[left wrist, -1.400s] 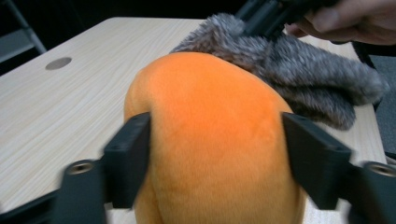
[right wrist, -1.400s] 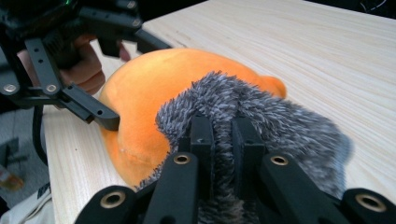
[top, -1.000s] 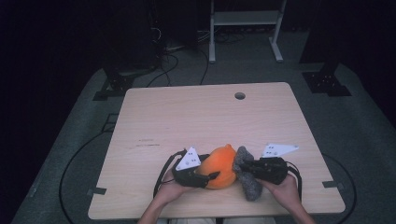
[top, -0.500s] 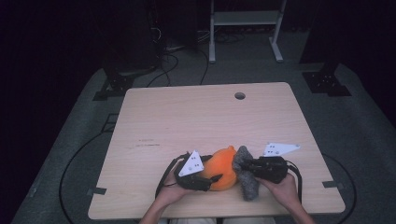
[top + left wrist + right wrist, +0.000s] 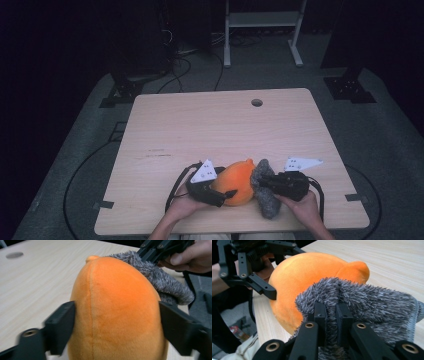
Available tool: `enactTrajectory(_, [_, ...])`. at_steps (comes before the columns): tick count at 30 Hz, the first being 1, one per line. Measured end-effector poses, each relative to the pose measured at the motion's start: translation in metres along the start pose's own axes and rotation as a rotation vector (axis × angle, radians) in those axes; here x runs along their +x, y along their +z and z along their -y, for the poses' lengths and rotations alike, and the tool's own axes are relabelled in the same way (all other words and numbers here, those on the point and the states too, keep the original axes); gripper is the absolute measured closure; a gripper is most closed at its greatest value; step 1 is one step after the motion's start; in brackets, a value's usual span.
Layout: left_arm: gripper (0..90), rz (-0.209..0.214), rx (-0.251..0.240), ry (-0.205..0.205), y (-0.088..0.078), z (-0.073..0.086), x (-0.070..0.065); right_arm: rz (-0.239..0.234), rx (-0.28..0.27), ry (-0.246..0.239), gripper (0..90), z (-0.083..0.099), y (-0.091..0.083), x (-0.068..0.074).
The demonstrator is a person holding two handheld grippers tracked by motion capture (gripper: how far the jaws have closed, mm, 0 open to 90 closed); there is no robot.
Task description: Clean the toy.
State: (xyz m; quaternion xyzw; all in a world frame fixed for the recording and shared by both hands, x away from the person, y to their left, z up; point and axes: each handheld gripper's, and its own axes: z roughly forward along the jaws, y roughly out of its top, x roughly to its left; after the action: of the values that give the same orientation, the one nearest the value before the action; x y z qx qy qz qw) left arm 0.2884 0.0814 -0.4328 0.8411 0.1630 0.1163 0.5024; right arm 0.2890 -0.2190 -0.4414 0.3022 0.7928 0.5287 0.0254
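An orange plush toy (image 5: pixel 237 181) lies near the table's front edge, with a grey furry cloth (image 5: pixel 267 202) against its right side. My left gripper (image 5: pixel 227 192) straddles the orange plush (image 5: pixel 115 307). Its jaws have just been opening and now stand at the toy's two sides without squeezing it. My right gripper (image 5: pixel 261 181) is shut on the grey furry cloth (image 5: pixel 367 305), with the pile pinched between its jaws (image 5: pixel 331 315). In the right gripper view the orange plush (image 5: pixel 304 272) sits just behind the cloth, and a left gripper finger (image 5: pixel 265 288) rests at its flank.
The wooden table (image 5: pixel 225 125) has a round cable hole (image 5: pixel 257 102) at its far side. Both of the person's hands are at the front edge. Beyond the table are grey floor, cables and a white rack frame (image 5: pixel 260 30).
The left gripper's jaws have spread wider around the orange plush. The right gripper still holds the grey cloth in the same spot.
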Motion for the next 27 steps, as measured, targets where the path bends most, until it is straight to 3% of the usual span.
enactTrajectory(3, [34.7, -0.060, -0.040, 0.098, -0.003, -0.003, -0.004, 0.029, -0.026, -0.036, 80.9, -0.009, -0.007, 0.005])
enactTrajectory(5, [37.0, -0.153, -0.051, 0.179, 0.001, -0.004, -0.013, 0.006, -0.087, -0.053, 80.9, -0.015, -0.011, 0.012])
enactTrajectory(6, [36.3, -0.174, -0.034, 0.213, 0.004, -0.005, -0.015, -0.009, -0.095, -0.062, 80.9, -0.016, -0.009, 0.014])
enactTrajectory(7, [33.4, -0.155, -0.031, 0.216, 0.006, -0.005, -0.016, -0.005, -0.079, -0.071, 80.9, -0.015, -0.006, 0.017])
enactTrajectory(8, [28.3, -0.155, -0.031, 0.216, 0.006, -0.005, -0.016, -0.005, -0.079, -0.071, 80.9, -0.015, -0.006, 0.017])
enactTrajectory(9, [22.9, -0.137, -0.023, 0.169, 0.009, -0.006, -0.016, -0.003, -0.031, -0.092, 80.9, -0.010, 0.006, 0.020])
enactTrajectory(11, [22.8, -0.133, -0.025, 0.158, 0.007, -0.005, -0.014, -0.009, -0.027, -0.088, 80.9, -0.008, 0.010, 0.019])
enactTrajectory(13, [29.4, -0.142, -0.026, 0.151, 0.005, -0.003, -0.012, -0.001, -0.021, -0.074, 80.9, -0.008, 0.008, 0.014])
enactTrajectory(14, [31.7, -0.128, -0.030, 0.125, 0.002, 0.000, -0.009, 0.077, 0.010, -0.058, 80.8, -0.006, 0.005, 0.007])
enactTrajectory(16, [34.0, -0.107, -0.045, 0.110, 0.000, 0.003, -0.007, 0.111, 0.027, -0.012, 80.8, -0.003, 0.002, -0.002])
enactTrajectory(18, [36.5, -0.096, -0.057, 0.106, 0.000, 0.003, -0.008, 0.099, -0.009, 0.000, 80.8, -0.005, -0.002, -0.003])
enactTrajectory(19, [37.8, -0.101, -0.063, 0.111, 0.001, 0.002, -0.009, 0.082, -0.040, -0.010, 80.8, -0.008, -0.004, 0.000])
enactTrajectory(21, [38.8, -0.079, -0.087, 0.083, 0.003, 0.000, -0.009, 0.047, -0.091, -0.045, 80.6, -0.014, -0.006, 0.008])
enactTrajectory(24, [38.9, -0.048, -0.090, 0.055, 0.005, 0.002, -0.005, 0.037, -0.087, -0.062, 80.7, -0.012, -0.002, 0.011])
enactTrajectory(26, [38.9, -0.044, -0.083, 0.053, 0.003, 0.002, -0.002, 0.026, -0.069, -0.006, 80.9, -0.007, 0.000, 0.003])
enactTrajectory(27, [38.9, -0.040, -0.085, 0.042, 0.003, 0.003, -0.002, 0.042, -0.054, 0.008, 80.9, -0.005, 0.000, 0.000])
